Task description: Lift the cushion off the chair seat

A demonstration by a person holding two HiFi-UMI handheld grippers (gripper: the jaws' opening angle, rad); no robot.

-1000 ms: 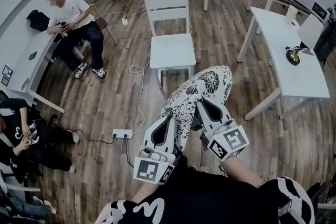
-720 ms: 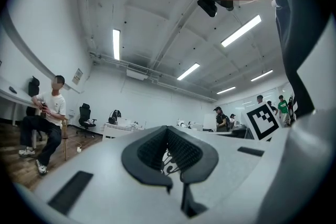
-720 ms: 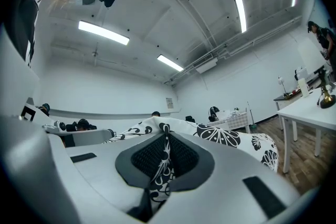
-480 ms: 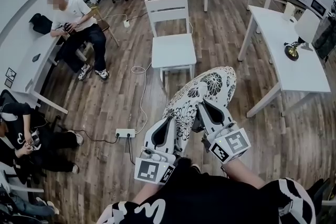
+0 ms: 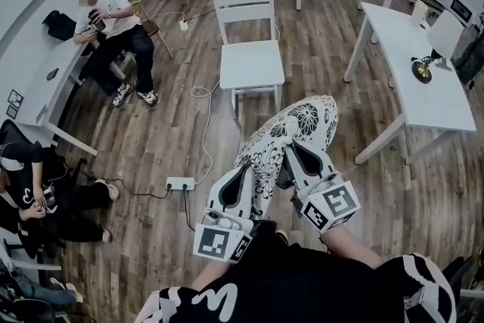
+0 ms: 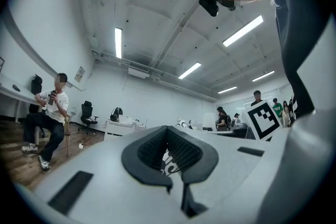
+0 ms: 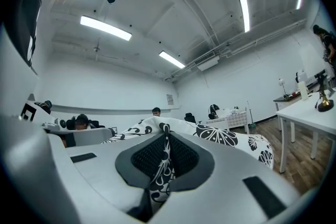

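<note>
At the lower centre of the head view, the left gripper point(image 5: 248, 176) and the right gripper point(image 5: 293, 155) each clamp their jaws tight on an edge of the black-and-white floral cushion point(image 5: 299, 125), its fabric pinched between the pads. The cushion hangs above the wood floor point(image 5: 174, 140), apart from the white chair point(image 5: 252, 66) at upper centre. A seated person point(image 5: 113, 26) is at upper left.
</note>
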